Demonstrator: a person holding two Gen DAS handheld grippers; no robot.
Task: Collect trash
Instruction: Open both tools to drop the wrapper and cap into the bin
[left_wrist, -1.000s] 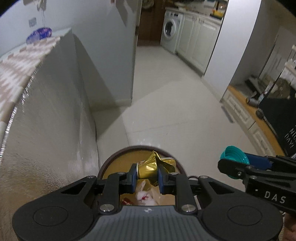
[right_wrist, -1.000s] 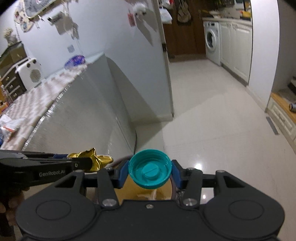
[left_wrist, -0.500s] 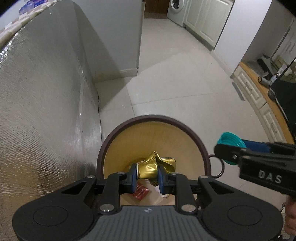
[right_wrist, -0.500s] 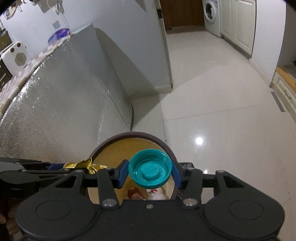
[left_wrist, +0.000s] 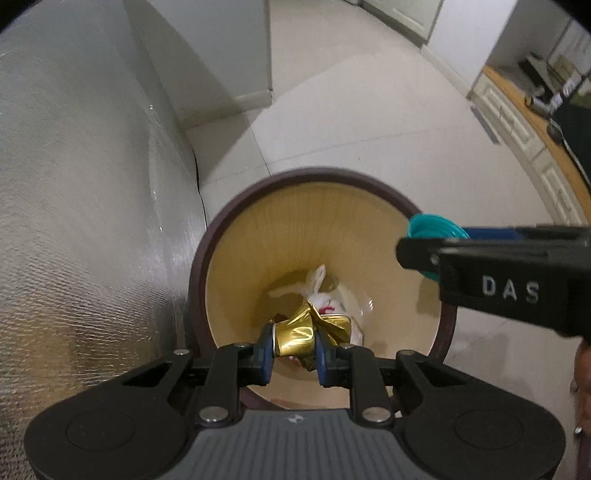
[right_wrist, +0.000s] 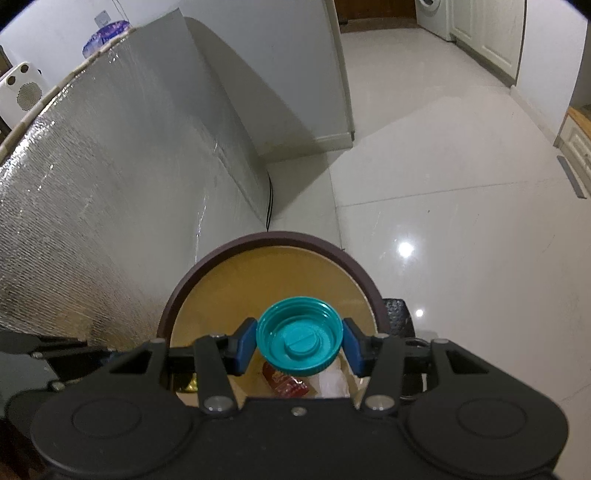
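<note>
A round bin (left_wrist: 207, 243) with a dark rim and a tan inside stands on the floor, right under both grippers. My left gripper (left_wrist: 293, 345) is shut on a crumpled gold foil wrapper (left_wrist: 295, 334) over the bin's near side. My right gripper (right_wrist: 299, 341) is shut on a teal bottle cap (right_wrist: 298, 339), which hangs over the bin (right_wrist: 280, 238). In the left wrist view the right gripper comes in from the right with the teal cap (left_wrist: 432, 229) above the bin's right rim. White crumpled trash (left_wrist: 321, 295) and a red wrapper (right_wrist: 284, 382) lie at the bottom.
A tall silver foil-covered panel (left_wrist: 85, 206) stands close on the left, touching the bin's side. A black cable (right_wrist: 269, 199) runs down beside it. Pale floor tiles (right_wrist: 461, 229) spread to the right. White cabinets (left_wrist: 528, 125) line the far right.
Both grippers have sunk and tipped downward toward the bin. The bin's mouth now fills more of both views, and the trash at its bottom shows. Both grips are unchanged.
</note>
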